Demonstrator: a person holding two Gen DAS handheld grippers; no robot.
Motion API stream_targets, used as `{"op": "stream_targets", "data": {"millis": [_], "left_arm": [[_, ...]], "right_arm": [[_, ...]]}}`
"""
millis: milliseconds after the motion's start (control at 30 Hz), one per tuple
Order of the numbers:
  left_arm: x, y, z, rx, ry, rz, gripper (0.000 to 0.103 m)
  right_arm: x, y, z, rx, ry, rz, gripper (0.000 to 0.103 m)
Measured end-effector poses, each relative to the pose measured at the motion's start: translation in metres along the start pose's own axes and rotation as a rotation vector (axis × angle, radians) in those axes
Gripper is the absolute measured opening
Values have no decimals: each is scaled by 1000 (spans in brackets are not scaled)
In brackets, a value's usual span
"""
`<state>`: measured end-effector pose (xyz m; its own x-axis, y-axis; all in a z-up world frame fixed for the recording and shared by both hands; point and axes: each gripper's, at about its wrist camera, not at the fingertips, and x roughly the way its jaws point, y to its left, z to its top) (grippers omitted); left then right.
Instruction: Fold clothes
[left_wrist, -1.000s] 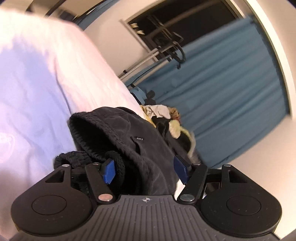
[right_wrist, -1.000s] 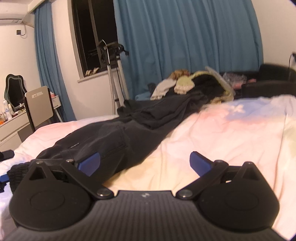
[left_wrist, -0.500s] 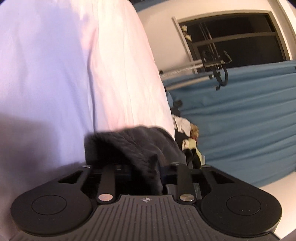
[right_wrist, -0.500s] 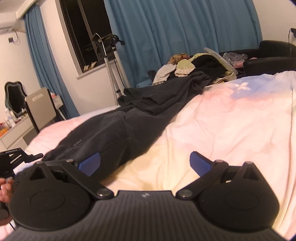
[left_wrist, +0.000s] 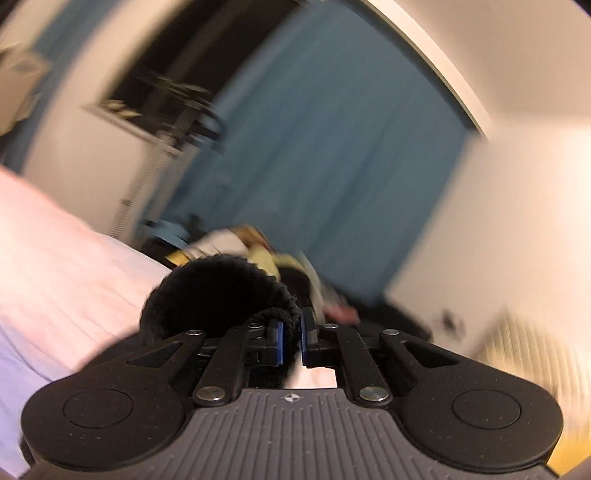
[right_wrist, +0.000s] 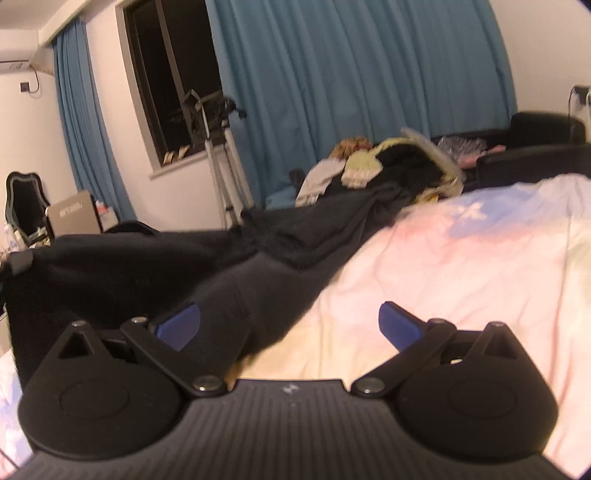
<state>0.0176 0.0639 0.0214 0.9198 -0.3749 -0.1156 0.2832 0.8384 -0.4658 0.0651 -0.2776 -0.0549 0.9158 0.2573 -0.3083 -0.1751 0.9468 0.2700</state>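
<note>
Your left gripper pinches the soft, floppy black trousers by the ribbed cuff; your right gripper stands spread, so take the other cuff.

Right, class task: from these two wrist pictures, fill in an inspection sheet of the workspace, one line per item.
Surface: bed with pale pink and blue bedding.
Job's things: dark garment stretched across the bed, near end raised.
Clutter: clothes pile at the far side.
Grippers: left gripper shut on the garment's ribbed cuff; right gripper open, holding nothing.
Cables: nothing seen.
Surroundings: blue curtains, dark window, tripod.
</note>
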Motion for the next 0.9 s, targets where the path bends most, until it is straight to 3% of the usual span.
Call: {"op": "stream_targets", "data": {"millis": [100,200,300,400,467,633,767,900], "left_arm": [[7,-29,-29,83,142,-60,7],[29,-43,-56,156,293,-34,7],[35,-38,-60,143,339,-19,7],[29,-33,-57,107,337,7,18],[25,-32,-56,65,324,24,58],[-2,-49,-54,99,205,41,60],[-3,-66,-56,218,120,49,63],[17,-70,-67,339,104,129,74]], "right_arm": [[-11,-9,7,27,-28,5,103],[-13,-18,10,89,-18,47,103],[-7,-24,9,151,20,82,103],[0,-27,6,177,60,89,103],[3,-28,5,204,72,87,103],[16,-34,16,292,97,119,103],[41,-29,43,202,92,122,103],[82,-19,64,39,86,138,103]]}}
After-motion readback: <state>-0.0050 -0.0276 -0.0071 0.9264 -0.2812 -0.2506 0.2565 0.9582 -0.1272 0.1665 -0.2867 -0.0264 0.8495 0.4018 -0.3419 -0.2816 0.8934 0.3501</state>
